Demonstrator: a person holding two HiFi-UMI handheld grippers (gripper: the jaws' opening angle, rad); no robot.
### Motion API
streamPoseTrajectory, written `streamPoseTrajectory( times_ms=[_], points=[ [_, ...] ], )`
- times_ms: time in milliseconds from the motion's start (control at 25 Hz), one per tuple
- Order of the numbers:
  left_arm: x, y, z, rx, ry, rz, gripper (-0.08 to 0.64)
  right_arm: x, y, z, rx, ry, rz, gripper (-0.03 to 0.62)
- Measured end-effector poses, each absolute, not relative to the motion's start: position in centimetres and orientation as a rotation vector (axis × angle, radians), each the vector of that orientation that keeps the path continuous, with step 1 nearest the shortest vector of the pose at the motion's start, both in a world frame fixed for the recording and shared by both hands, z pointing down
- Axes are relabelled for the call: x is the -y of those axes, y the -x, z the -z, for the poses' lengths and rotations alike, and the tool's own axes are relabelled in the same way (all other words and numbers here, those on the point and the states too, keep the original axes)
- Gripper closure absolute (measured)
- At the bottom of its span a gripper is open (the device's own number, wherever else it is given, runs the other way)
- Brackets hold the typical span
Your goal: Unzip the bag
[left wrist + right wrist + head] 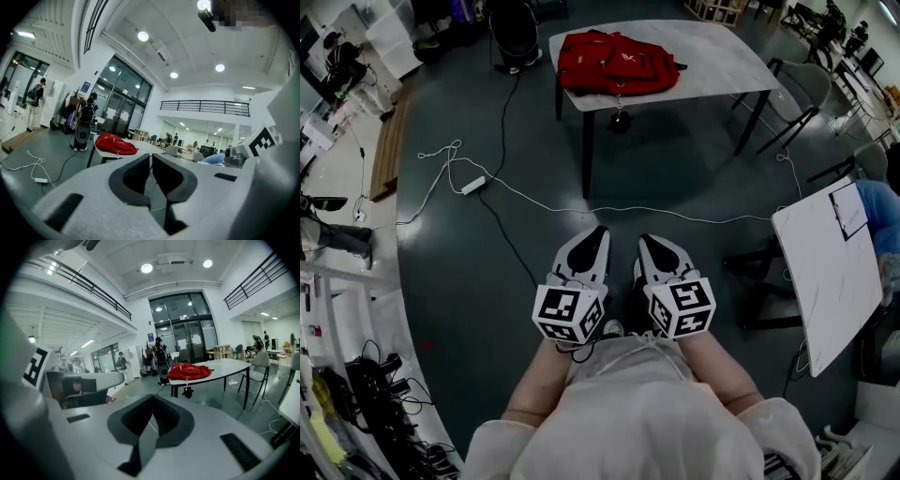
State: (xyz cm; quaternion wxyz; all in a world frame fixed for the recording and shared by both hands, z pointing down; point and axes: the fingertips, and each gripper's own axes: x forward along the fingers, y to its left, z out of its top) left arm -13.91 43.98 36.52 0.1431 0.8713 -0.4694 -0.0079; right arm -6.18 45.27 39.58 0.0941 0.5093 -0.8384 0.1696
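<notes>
- The red bag [614, 61] is laid flat on the near-left part of a pale table [712, 66], well apart from both grippers.
- The left gripper [598, 230] is held close in front of the body; its jaws are seen pressed together at the tips, with nothing between them.
- The right gripper [644, 238] is held just beside it, jaws likewise closed and empty.
- A white cable [581, 208] is seen trailing over the floor between the grippers and the table.
</notes>
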Motion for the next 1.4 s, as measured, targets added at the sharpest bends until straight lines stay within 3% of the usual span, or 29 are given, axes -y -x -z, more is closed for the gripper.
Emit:
streamPoseTrajectory(
  times_ms=[560,1400],
  points=[
    [-31.9,13.2,-39.1,1.468,-2.418,-0.058,0.526,-32.4,5.0,-42.1,2.528,-1.37,-0.582,0.565],
    [-9.0,6.8,-43.1,1.532,-2.261,-0.142,0.525,-8.6,-2.6,-45.6,2.47,-1.242,-0.648,0.565]
  ],
)
